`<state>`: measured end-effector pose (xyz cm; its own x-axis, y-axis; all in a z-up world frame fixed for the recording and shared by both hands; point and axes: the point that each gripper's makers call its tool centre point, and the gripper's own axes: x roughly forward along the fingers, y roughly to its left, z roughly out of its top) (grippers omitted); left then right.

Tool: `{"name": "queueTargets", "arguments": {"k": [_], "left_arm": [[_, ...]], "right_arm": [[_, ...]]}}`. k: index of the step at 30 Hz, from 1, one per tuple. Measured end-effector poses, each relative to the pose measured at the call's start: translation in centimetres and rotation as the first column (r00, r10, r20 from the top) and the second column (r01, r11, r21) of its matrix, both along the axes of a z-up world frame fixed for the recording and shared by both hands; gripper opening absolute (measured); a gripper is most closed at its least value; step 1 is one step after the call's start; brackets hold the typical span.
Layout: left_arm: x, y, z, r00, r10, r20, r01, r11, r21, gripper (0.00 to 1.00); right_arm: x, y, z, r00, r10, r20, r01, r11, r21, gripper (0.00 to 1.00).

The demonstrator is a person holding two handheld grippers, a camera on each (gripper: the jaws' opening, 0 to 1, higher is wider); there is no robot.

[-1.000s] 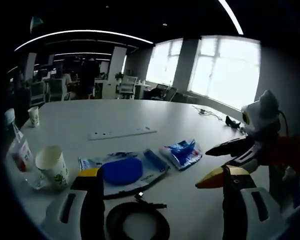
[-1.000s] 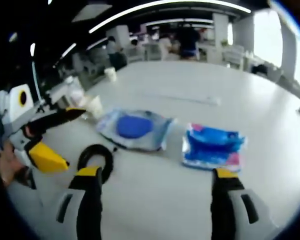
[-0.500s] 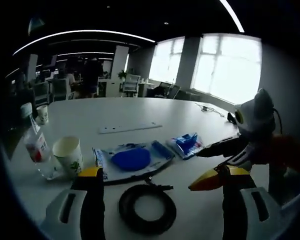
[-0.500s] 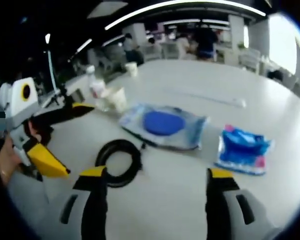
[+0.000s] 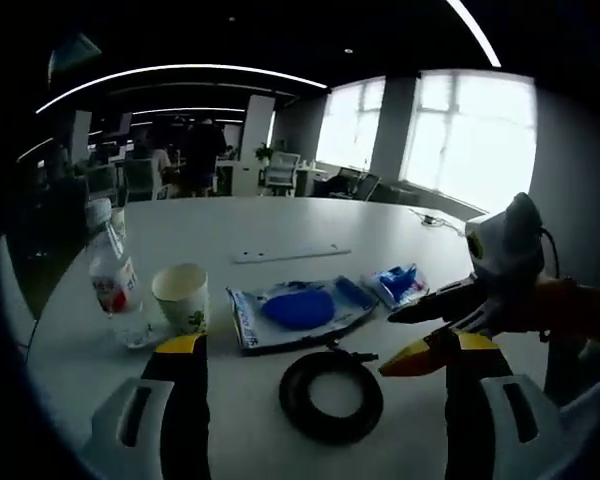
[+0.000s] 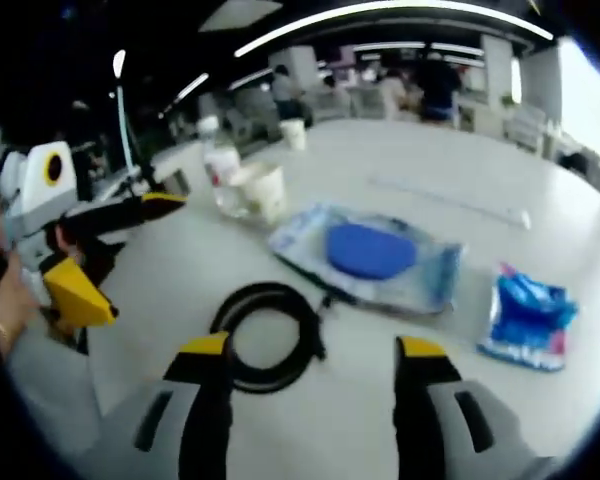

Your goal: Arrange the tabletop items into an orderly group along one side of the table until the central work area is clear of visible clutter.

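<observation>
A black coiled cable lies on the white table just ahead of my left gripper, which is open and empty. Behind the coil lies a flat wipes pack with a blue round lid, with a small blue packet to its right. A paper cup and a plastic bottle stand upright to the left. My right gripper is open with nothing held, and the cable lies near its left jaw. The wipes pack and blue packet lie beyond.
A long white strip lies flat farther back, and a second cup stands near the far edge. The right gripper comes in from the right; the left gripper, held by a hand, from the left. Office desks, chairs and people fill the background.
Both cameras have drawn back and swung toward the cup and bottle, so the whole coil now shows. The items on the table have not moved. Both grippers stay open.
</observation>
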<state>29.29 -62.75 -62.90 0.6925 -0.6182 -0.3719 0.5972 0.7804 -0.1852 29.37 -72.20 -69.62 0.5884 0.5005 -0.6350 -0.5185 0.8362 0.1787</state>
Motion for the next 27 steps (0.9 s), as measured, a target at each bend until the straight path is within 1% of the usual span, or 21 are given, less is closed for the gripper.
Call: {"name": "queueTargets", "arguments": {"k": [3,5,7,10,12,15,18,20,22,24,27], "left_arm": [[-0.1,0.8,-0.3,1.0,0.022,-0.008,-0.022,1.0,0.007,1.0],[0.0,1.6,-0.2,0.998,0.061,-0.013,-0.061,0.998,-0.012,1.0],[-0.3,2.0,-0.1,0.998,0.057,-0.014,-0.057,0.998,-0.02,1.0],[-0.4,2.8,-0.3,0.997,0.073,-0.011,-0.073,0.997,0.011,1.0],[-0.4,3.2,-0.3,0.997,0.083,-0.011,-0.083,0.996,0.013,1.0],[-0.3,3.7,-0.2,0.995,0.096,-0.012,-0.096,0.995,0.005,0.99],[-0.3,4.1,-0.2,0.995,0.099,-0.004,-0.099,0.995,0.022,0.99],[-0.2,4.5,-0.3,0.994,0.105,-0.006,-0.105,0.994,0.03,0.99],[-0.2,4.6,-0.4,0.994,0.107,-0.009,-0.107,0.994,0.029,0.99],[-0.2,4.9,-0.4,0.993,0.115,-0.009,-0.115,0.993,0.033,0.99],[-0.1,5.1,-0.4,0.992,0.122,-0.008,-0.122,0.992,0.036,0.98]], "right_arm": [[0.3,0.5,-0.6,0.999,0.035,0.011,-0.035,0.999,-0.033,0.56],[0.5,0.8,-1.2,0.999,0.051,0.007,-0.051,0.998,-0.048,0.51],[0.7,1.1,-1.7,0.999,0.054,0.004,-0.054,0.997,-0.051,0.48],[1.1,1.5,-2.2,0.998,0.068,0.008,-0.067,0.996,-0.062,0.43],[1.5,1.6,-2.4,0.997,0.075,0.015,-0.074,0.995,-0.068,0.4],[1.8,2.0,-2.9,0.996,0.086,0.009,-0.085,0.994,-0.072,0.35],[2.1,2.0,-3.5,0.997,0.082,-0.008,-0.082,0.993,-0.088,0.3],[2.2,2.0,-3.8,0.997,0.077,-0.015,-0.078,0.993,-0.087,0.29],[2.2,2.1,-4.2,0.996,0.081,-0.027,-0.084,0.992,-0.096,0.26],[2.1,2.0,-4.5,0.996,0.085,-0.037,-0.089,0.99,-0.114,0.21],[2.1,2.1,-4.8,0.996,0.084,-0.042,-0.088,0.989,-0.121,0.19]]}}
